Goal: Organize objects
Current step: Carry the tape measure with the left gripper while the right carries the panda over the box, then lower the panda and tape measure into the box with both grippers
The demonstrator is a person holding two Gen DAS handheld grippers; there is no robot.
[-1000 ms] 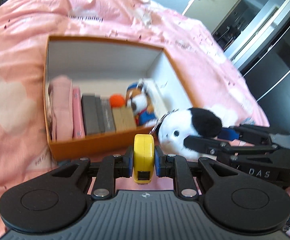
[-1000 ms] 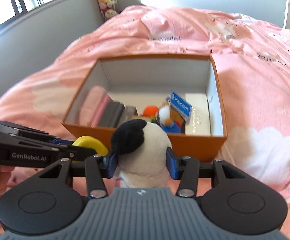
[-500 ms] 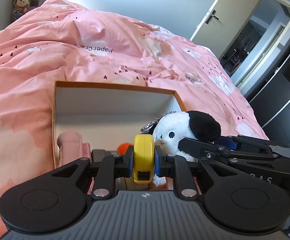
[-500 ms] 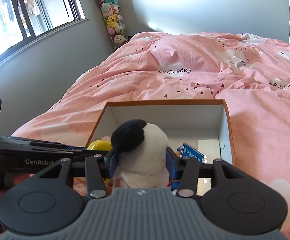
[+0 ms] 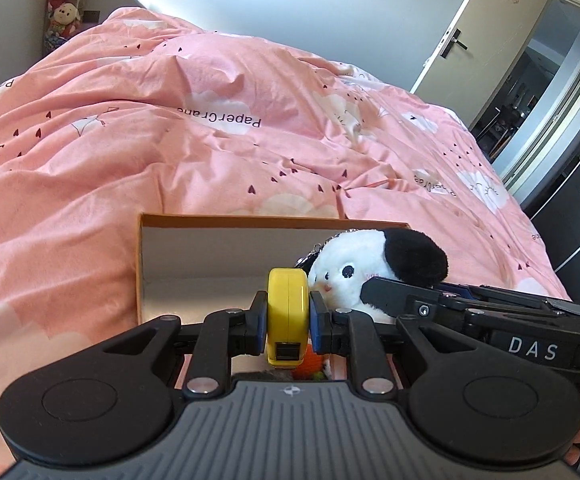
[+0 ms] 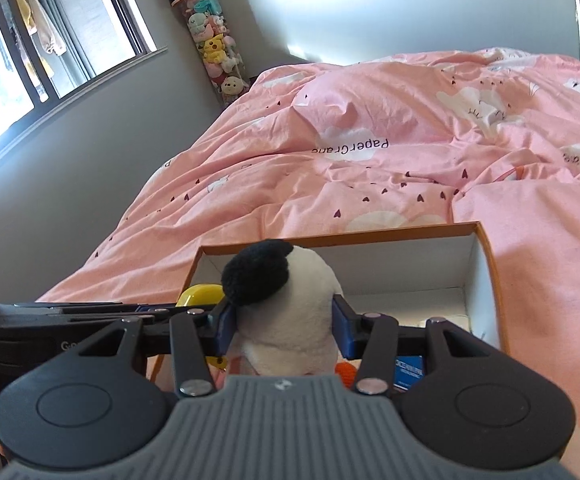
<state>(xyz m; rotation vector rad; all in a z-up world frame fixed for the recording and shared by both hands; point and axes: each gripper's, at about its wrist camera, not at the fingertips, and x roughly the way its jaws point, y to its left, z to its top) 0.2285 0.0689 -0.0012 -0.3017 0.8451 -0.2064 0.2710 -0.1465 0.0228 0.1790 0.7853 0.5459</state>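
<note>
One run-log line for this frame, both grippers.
left gripper: shut on yellow tape measure | right gripper: shut on panda plush | both over orange box

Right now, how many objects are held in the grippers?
2. The yellow tape measure is clamped in the left gripper; the black-and-white plush toy is clamped in the right gripper. Both are above the orange box.

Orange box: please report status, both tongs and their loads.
Left tongs shut on yellow tape measure. Right tongs shut on plush toy. Both over orange box, nothing blocking.
</note>
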